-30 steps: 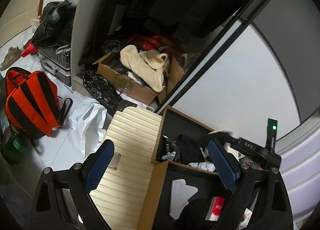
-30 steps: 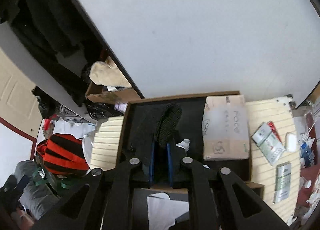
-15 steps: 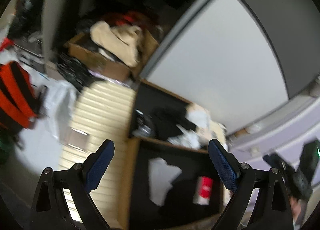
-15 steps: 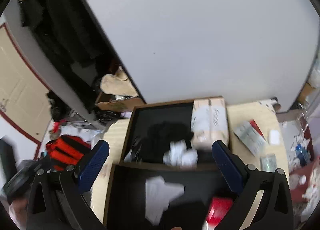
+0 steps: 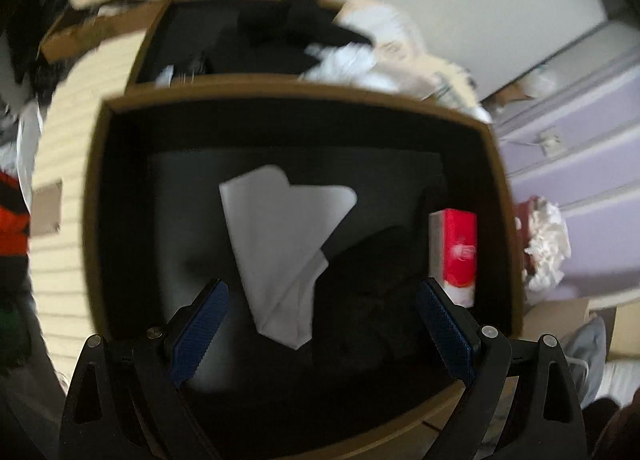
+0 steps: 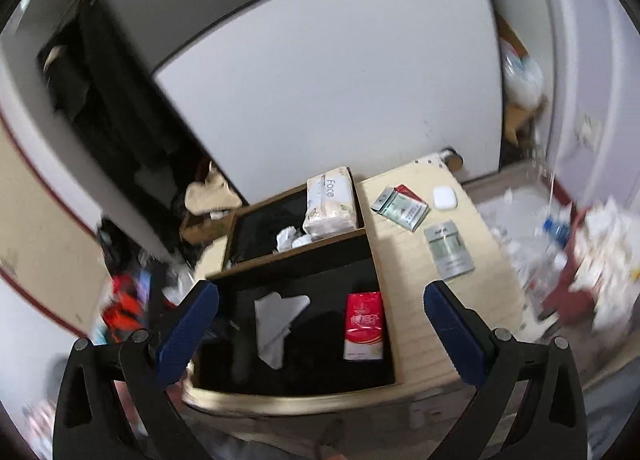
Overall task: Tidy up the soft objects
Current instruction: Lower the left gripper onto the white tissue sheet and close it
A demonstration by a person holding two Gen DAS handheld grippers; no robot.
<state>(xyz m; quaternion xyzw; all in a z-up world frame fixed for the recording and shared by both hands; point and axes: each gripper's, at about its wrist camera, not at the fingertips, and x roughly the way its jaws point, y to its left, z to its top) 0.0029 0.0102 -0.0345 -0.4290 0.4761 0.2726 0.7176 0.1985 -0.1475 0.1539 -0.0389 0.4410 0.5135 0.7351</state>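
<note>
Two sets of tongs, both spread wide and holding nothing: the right tongs [image 6: 320,324] have just been opening, with nothing between the pads. The left tongs [image 5: 322,334] point down into the near box [image 5: 96,196], right over the white cloth [image 5: 280,252] on its dark floor. That cloth's long axis runs near-to-far, its narrow tail toward the tongs, so the left hand looks better placed. A red tissue pack [image 5: 454,256] stands to the right, and the far box [image 6: 240,220] has more soft stuff.
</note>
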